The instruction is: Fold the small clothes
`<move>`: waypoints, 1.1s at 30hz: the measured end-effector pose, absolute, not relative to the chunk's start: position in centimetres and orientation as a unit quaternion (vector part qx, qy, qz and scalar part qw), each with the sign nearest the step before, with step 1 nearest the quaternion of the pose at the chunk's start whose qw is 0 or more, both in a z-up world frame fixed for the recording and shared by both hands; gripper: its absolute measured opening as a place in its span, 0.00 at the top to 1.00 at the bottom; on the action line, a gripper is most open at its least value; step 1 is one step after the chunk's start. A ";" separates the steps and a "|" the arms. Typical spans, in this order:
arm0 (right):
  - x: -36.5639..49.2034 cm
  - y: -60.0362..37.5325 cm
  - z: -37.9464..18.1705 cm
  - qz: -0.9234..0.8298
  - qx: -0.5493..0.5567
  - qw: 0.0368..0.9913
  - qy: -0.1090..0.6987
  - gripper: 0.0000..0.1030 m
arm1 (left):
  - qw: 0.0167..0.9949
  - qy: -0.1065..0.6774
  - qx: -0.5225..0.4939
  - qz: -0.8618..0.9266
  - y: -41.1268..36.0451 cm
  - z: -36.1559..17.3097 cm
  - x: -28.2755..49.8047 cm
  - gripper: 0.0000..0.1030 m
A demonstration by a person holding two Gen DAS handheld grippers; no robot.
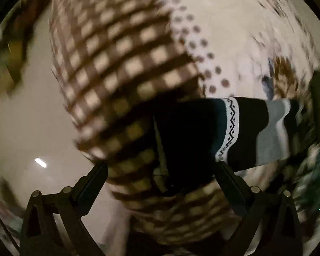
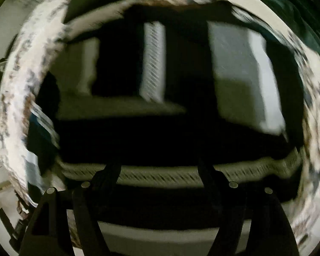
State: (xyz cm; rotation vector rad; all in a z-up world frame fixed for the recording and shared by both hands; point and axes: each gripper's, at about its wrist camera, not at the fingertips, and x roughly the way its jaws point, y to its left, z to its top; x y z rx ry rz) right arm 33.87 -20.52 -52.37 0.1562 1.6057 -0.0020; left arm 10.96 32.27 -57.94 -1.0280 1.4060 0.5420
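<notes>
A dark striped garment (image 1: 192,132), black with a white zigzag band and grey stripes, lies at the centre right of the blurred left wrist view. It overlaps a brown-and-cream checked cloth (image 1: 117,59). My left gripper (image 1: 161,165) points down over both, its fingers wide apart and open, with nothing pinched. In the right wrist view the same striped garment (image 2: 181,132) fills the picture, folded over with its white patterned band along the near edge. My right gripper (image 2: 159,165) stands open just above that edge, its fingertips (image 2: 113,168) apart from each other.
A cream tabletop (image 1: 21,117) shows at the left. A white cloth with brown dots (image 1: 202,49) and a floral printed cloth (image 1: 283,72) lie beyond the checked one. The floral cloth (image 2: 17,85) rings the garment, with dark green fabric (image 2: 298,10) at the top right.
</notes>
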 end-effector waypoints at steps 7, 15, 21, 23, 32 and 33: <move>30.5 -20.3 -53.6 -0.007 0.055 0.680 0.731 0.26 | 0.590 0.505 -0.563 0.281 34.7 -60.7 9.6 0.03; 31.4 -19.0 -54.3 -0.049 -0.026 0.699 0.713 0.26 | 0.651 0.545 -0.434 0.301 34.8 -57.1 13.0 0.94; 32.0 -20.1 -53.4 -0.049 -0.029 0.723 0.689 0.26 | 0.719 0.491 -0.397 0.291 37.5 -48.8 14.9 0.97; 32.6 -20.4 -53.5 -0.055 -0.057 0.733 0.675 0.21 | 0.746 0.487 -0.368 0.267 36.8 -45.9 16.8 0.97; 35.9 -26.4 -53.9 -0.080 0.015 0.743 0.664 0.12 | 0.846 0.478 -0.231 0.038 15.4 -37.3 35.2 0.97; 35.7 -28.1 -53.9 -0.086 0.025 0.741 0.665 0.12 | 0.849 0.480 -0.223 0.002 11.5 -37.1 37.4 0.97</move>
